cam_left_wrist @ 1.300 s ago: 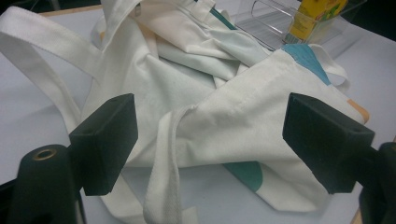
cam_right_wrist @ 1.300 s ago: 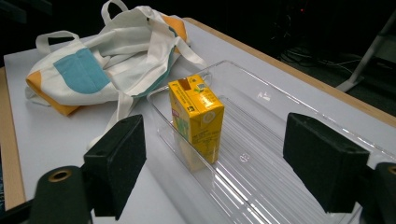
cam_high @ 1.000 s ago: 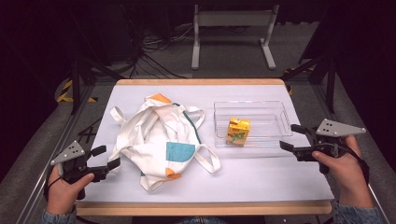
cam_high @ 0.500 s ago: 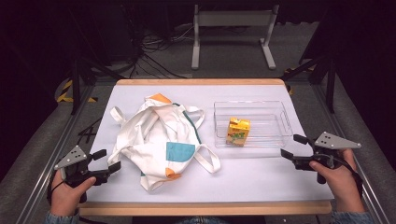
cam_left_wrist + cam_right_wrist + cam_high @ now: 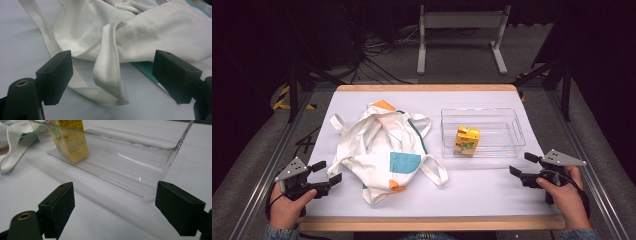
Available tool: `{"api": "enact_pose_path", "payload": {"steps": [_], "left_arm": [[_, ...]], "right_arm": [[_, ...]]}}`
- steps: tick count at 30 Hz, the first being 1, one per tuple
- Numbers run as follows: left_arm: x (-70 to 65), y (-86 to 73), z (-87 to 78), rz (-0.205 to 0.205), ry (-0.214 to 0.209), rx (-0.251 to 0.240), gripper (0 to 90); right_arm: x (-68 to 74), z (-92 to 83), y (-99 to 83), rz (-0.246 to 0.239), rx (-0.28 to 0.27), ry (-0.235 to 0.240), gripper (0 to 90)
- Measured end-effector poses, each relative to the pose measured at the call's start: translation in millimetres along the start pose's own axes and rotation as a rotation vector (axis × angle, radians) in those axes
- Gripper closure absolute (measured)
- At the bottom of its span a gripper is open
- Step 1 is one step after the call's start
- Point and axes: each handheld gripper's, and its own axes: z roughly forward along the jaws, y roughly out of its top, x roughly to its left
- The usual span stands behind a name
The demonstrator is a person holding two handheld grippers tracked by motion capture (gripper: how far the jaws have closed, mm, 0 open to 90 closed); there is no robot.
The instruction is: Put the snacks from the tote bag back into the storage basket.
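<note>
While both hands rest low at the near corners of the bench (image 5: 472, 195), the white cloth bag (image 5: 382, 150) lies crumpled on the left half of its white top, with an orange patch at the far end and a teal square near the front. Its straps trail out loose: one loops toward the far left corner, another curls off to the right, ending just short of the clear plastic tray (image 5: 517, 131).

That tray sits on the right half of the bench, well apart from the bag's body, and a small yellow juice carton (image 5: 466, 141) stands upright inside it, near its left end.

Over at the near left, the left claw (image 5: 328, 172) stands wide and points at the bag's near left edge, holding nothing. Seen from the left gripper view, a folded loop of white strap (image 5: 110, 72) lies on the bench between the two black pads, touching neither.

On the near right, the right claw (image 5: 524, 164) has just been opening and now stands wide, with nothing between its pads. It points toward the near right corner of the tray, close to it but apart. From the right gripper view the tray's clear wall (image 5: 140, 170) lies just ahead, the carton (image 5: 71, 141) farther along inside
</note>
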Motion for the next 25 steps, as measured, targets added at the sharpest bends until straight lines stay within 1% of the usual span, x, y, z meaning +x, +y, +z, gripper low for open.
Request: {"api": "enact_pose_path", "payload": {"steps": [3, 5, 8, 10, 11, 12, 13, 17, 19, 22, 25], "left_arm": [[1.1, -1.3, 1.4, 0.0, 0.0, 0.002, 17.8], [1.4, -2.0, 2.3, -0.003, 0.001, 0.003, 17.7], [2.2, -2.9, 3.9, 0.004, -0.001, 0.012, 17.6], [2.1, -3.6, 5.2, 0.001, 0.0, 0.017, 17.5], [2.1, -3.6, 5.2, 0.001, 0.0, 0.017, 17.3], [2.3, -4.4, 6.2, -0.001, 0.0, 0.02, 17.2], [2.3, -4.4, 6.2, -0.001, 0.0, 0.02, 17.2], [2.8, -5.4, 7.3, -0.003, -0.003, 0.026, 17.0], [3.6, -5.6, 7.4, 0.002, -0.003, 0.027, 16.9], [4.0, -6.2, 7.6, -0.004, -0.002, 0.025, 16.9], [4.2, -6.3, 7.8, -0.004, -0.001, 0.024, 16.9]], "right_arm": [[-1.0, 1.2, -4.5, 0.011, 0.01, -0.015, 15.7], [-0.9, 1.4, -4.9, 0.012, 0.011, -0.017, 15.7], [-0.7, 2.3, -4.8, 0.011, 0.018, -0.025, 13.0], [0.0, 3.4, -4.6, 0.007, 0.031, -0.027, 8.3], [0.0, 3.4, -4.6, 0.007, 0.031, -0.027, 8.3], [1.1, 5.3, -4.3, 0.001, 0.048, -0.03, 4.0], [1.1, 5.3, -4.3, 0.001, 0.048, -0.03, 4.0], [2.4, 8.8, -3.6, -0.024, 0.085, -0.002, 3.0], [3.2, 9.6, -3.3, -0.039, 0.093, 0.003, 3.5], [3.4, 9.4, -3.3, -0.043, 0.089, 0.006, 4.5], [3.3, 7.7, -3.4, -0.034, 0.077, -0.003, 5.3]]}}
